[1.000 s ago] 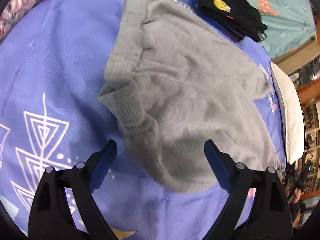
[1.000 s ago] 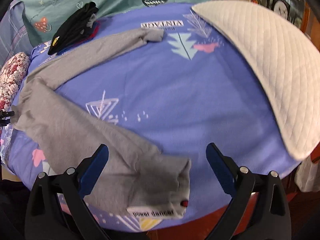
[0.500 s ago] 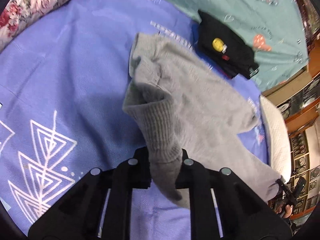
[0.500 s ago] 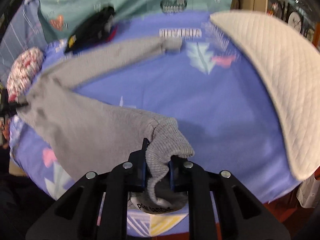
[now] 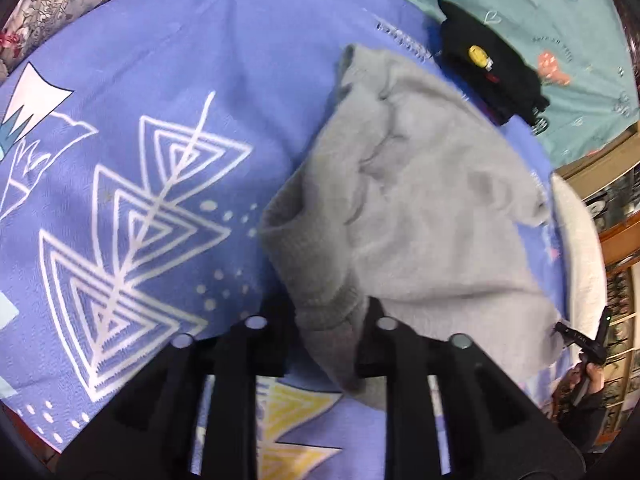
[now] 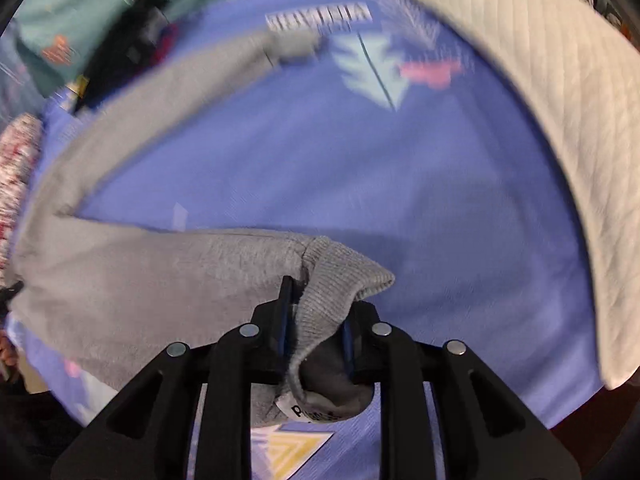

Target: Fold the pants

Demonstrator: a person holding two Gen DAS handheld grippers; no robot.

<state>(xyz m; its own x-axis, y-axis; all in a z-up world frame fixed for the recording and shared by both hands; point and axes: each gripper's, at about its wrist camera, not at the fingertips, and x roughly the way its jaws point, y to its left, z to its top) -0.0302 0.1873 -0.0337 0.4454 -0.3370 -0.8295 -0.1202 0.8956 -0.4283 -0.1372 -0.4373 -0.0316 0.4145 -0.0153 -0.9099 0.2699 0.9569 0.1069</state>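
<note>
The grey pants [image 5: 420, 208] lie spread on a blue bedsheet [image 5: 168, 92] printed with white triangles. The left gripper [image 5: 326, 320] is clamped on the ribbed waistband [image 5: 316, 280] at the near corner, a thick bunch of cloth pressed between its black fingers [image 5: 276, 332], though its jaws are easing apart a little. From there the pants run away toward a folded black garment [image 5: 492, 76] that sits at the far edge, where a teal cloth [image 5: 520, 12] begins.

In the right wrist view the right gripper [image 6: 316, 320] pinches a ribbed leg cuff [image 6: 340, 280], lifted off the sheet and bunched between the fingers (its jaws, too, are opening slightly with the cloth between them). A white label [image 6: 308, 412] hangs under the cuff. The other leg [image 6: 180, 80] stretches across the sheet toward the far side, blurred. A white quilted pillow [image 6: 540, 120] lies to the right, apart from the pants
</note>
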